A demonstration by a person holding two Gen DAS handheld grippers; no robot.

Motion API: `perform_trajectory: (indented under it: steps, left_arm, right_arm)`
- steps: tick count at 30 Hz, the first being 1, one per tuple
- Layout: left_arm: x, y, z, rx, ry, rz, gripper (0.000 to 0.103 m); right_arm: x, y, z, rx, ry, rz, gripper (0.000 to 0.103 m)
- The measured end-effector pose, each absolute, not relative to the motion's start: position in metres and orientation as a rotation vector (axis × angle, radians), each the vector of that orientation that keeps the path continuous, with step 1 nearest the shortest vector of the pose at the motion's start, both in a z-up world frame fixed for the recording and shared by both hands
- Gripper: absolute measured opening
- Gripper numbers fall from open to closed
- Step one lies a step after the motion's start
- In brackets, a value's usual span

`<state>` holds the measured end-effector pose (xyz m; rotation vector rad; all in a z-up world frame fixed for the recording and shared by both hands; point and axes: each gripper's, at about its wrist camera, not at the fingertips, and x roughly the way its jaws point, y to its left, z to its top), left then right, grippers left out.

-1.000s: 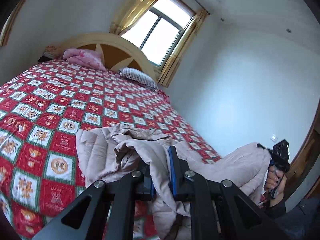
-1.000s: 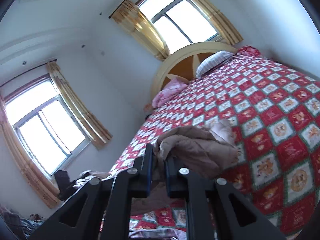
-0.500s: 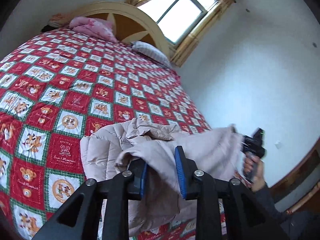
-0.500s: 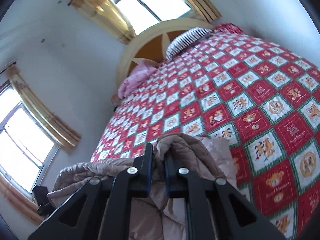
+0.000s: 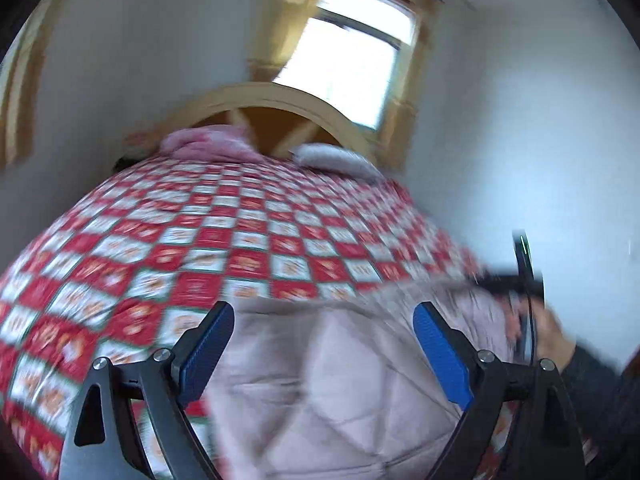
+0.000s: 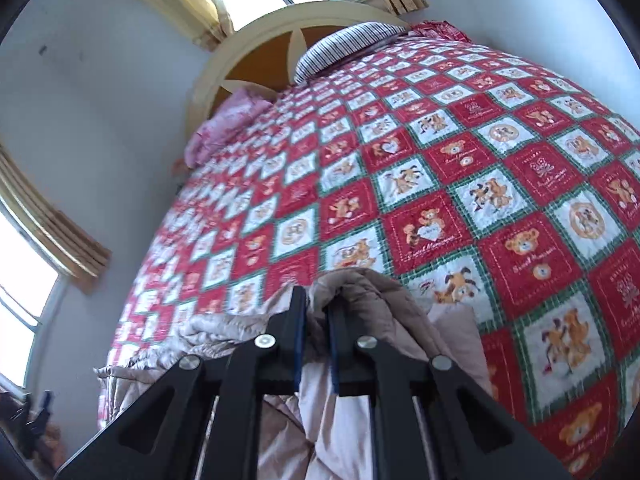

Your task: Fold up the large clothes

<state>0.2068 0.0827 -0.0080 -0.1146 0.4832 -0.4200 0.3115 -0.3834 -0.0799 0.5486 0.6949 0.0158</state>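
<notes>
coat (image 6: 384, 300) pinched between right fingers (image 6: 298, 320)

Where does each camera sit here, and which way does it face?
Left wrist: on the left gripper, looking along its opening jaws, nothing between them, over the pale pink padded coat up the bed to the headboard; the right hand shows at right.
Right wrist: on the right gripper, tilted down over the bed, jaws shut on the coat.
Shared: coat, red patchwork quilt, striped pillow, pink bedding, headboard.
</notes>
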Motion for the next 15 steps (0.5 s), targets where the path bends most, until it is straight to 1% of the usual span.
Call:
perform_trajectory:
  steps: [2,3,5,6,7,8,9,10,12,15]
  left_arm:
    - [0.222,0.036,-0.032,-0.031,0.544,-0.443,0.092]
    - [0.234,0.015,-0.047,0.003,0.581,-0.425,0.092]
    - [0.255,-0.013,-0.074,0.096,0.614,-0.336,0.092]
    - [0.265,-0.023,-0.086,0.146,0.616,-0.276,0.092]
    - [0.277,-0.029,-0.099,0.184,0.619,-0.227,0.092]
    - [0.287,-0.03,-0.108,0.197,0.624,-0.187,0.092]
    - [0.301,-0.028,-0.117,0.193,0.644,-0.132,0.092]
    - [0.308,-0.025,-0.121,0.176,0.657,-0.109,0.092]
    - [0.325,-0.014,-0.129,0.125,0.692,-0.065,0.092]
    - [0.339,-0.008,-0.14,0.096,0.74,-0.051,0.093]
  right_arm:
    - [0.32,-0.381,-0.086,0.533,0.695,-0.017,0.012]
    - [0.325,-0.381,-0.089,0.536,0.692,-0.023,0.014]
    - [0.325,-0.381,-0.089,0.556,0.672,-0.059,0.026]
    - [0.32,-0.379,-0.085,0.557,0.653,-0.08,0.048]
    - [0.313,-0.376,-0.079,0.549,0.625,-0.091,0.078]
    - [0.304,-0.372,-0.072,0.53,0.586,-0.102,0.089]
    - [0.292,-0.363,-0.062,0.496,0.53,-0.111,0.096]
    - [0.277,-0.347,-0.051,0.437,0.473,-0.098,0.096]
    - [0.262,-0.321,-0.042,0.365,0.433,-0.025,0.096]
    - [0.254,-0.271,-0.05,0.244,0.452,0.175,0.095]
